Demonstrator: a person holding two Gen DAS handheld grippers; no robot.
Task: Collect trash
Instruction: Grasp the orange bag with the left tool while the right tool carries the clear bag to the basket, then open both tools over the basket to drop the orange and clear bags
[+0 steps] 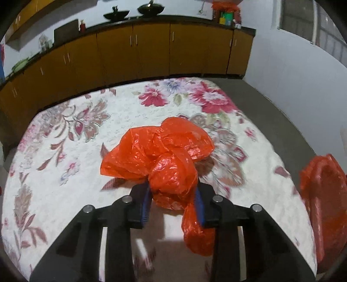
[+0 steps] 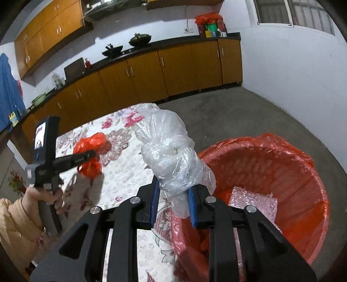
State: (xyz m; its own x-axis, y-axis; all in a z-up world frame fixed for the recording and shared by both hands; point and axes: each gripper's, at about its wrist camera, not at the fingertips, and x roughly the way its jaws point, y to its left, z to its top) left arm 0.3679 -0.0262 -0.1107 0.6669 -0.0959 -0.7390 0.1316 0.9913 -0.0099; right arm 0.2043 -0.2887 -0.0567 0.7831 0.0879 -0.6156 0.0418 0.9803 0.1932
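Jaws of your left gripper [image 1: 172,193] are clamped on a crumpled orange plastic bag [image 1: 160,151], held above the desk with the white floral-print cloth [image 1: 65,151]. Your right gripper [image 2: 173,193] pinches a knotted clear plastic bag [image 2: 169,151] at the near rim of the round red bin lined with orange plastic [image 2: 303,173]. That bin stands on the grey concrete floor [image 2: 238,112] just beside the desk; inside it lies a pink sheet of bubble wrap [image 2: 253,201]. Behind, orange-brown cabinets [image 1: 151,50] under a dark counter carry two black woks [image 1: 149,8], against white walls.
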